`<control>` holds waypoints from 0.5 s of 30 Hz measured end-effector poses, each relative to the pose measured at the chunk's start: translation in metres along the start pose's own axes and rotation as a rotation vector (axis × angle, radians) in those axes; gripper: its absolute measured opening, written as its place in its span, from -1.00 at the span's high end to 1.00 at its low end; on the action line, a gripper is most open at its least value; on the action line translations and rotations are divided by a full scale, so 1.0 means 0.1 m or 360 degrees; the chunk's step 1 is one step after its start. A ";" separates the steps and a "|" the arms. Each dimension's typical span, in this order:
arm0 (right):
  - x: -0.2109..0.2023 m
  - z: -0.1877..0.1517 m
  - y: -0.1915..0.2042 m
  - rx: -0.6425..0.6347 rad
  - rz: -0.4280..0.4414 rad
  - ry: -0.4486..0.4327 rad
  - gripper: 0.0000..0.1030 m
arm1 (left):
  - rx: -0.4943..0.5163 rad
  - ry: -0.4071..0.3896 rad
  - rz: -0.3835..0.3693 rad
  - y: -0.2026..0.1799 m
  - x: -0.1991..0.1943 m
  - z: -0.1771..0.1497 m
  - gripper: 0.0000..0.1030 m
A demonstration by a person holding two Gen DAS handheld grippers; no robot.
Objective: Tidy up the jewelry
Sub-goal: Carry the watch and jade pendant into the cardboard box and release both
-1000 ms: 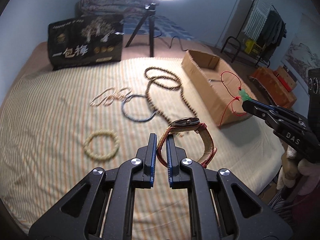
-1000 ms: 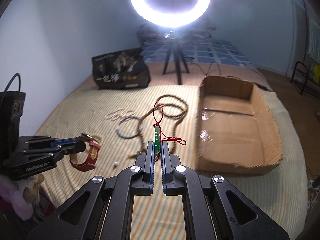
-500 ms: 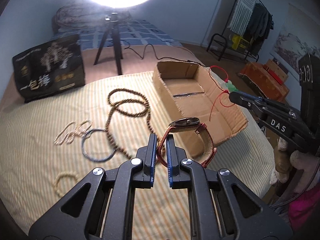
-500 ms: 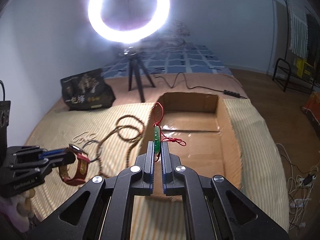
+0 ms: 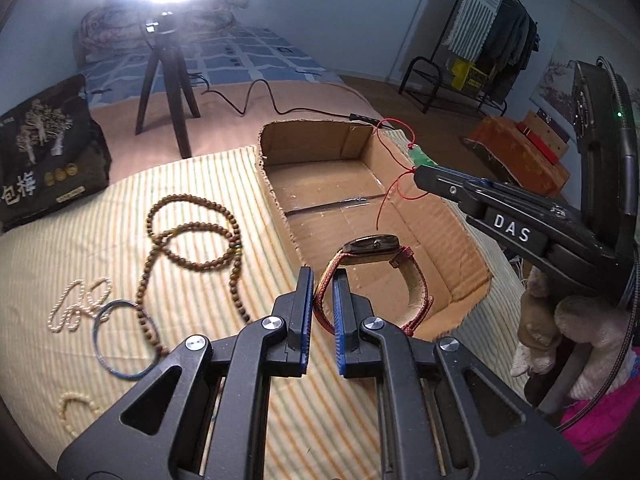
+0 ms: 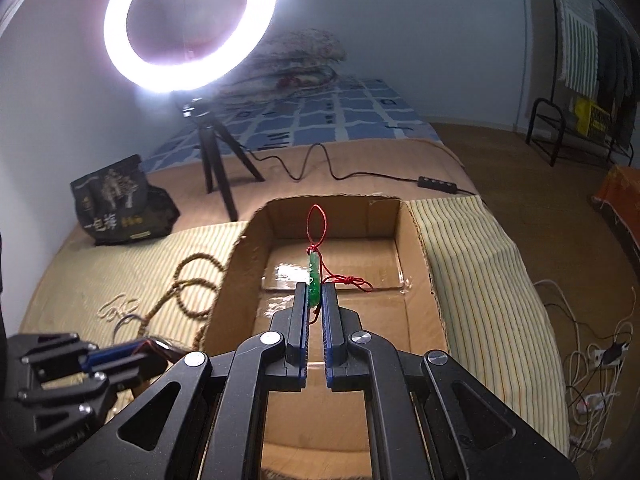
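My left gripper (image 5: 322, 276) is shut on the red strap of a wristwatch (image 5: 374, 245) and holds it above the near left edge of an open cardboard box (image 5: 280, 208). My right gripper (image 6: 315, 292) is shut on a green pendant (image 6: 313, 278) with a red cord and holds it over the box (image 6: 416, 264). The right gripper also shows in the left wrist view (image 5: 420, 170), and the left gripper shows low at the left in the right wrist view (image 6: 132, 350). A long brown bead necklace (image 5: 192, 224), a pearl chain (image 5: 76, 304), a blue bangle (image 5: 120, 340) and a pale bead bracelet (image 5: 74, 412) lie on the striped cloth.
A ring light on a black tripod (image 6: 216, 160) stands behind the box, its cable (image 6: 360, 176) running right. A black printed bag (image 5: 44, 160) stands at the back left. A clothes rack (image 5: 480, 48) and orange boxes (image 5: 520, 152) are on the floor to the right.
Both grippers have moved forward and right towards the box with their loads. The pendant now hangs over the box's inside, and the watch is at its near edge.
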State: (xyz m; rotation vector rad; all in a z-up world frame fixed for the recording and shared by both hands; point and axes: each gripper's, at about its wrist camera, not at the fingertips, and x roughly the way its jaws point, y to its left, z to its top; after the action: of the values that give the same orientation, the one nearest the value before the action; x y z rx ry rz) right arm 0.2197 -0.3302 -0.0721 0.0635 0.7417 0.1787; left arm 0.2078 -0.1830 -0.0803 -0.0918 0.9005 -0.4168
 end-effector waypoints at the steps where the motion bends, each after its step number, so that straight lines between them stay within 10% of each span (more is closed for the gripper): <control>1: 0.02 0.01 -0.02 0.0006 -0.0004 0.0005 0.92 | -0.0006 0.0006 -0.0003 0.00 0.04 0.01 0.85; 15: 0.36 0.01 -0.24 0.0094 -0.0089 0.0089 0.91 | 0.0007 0.0036 -0.0001 -0.04 0.32 0.03 0.84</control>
State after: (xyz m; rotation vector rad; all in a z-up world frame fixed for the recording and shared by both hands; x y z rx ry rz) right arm 0.2502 -0.3476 -0.0983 0.0942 0.8037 0.1058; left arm 0.2260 -0.1992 -0.1010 -0.0836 0.9215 -0.4212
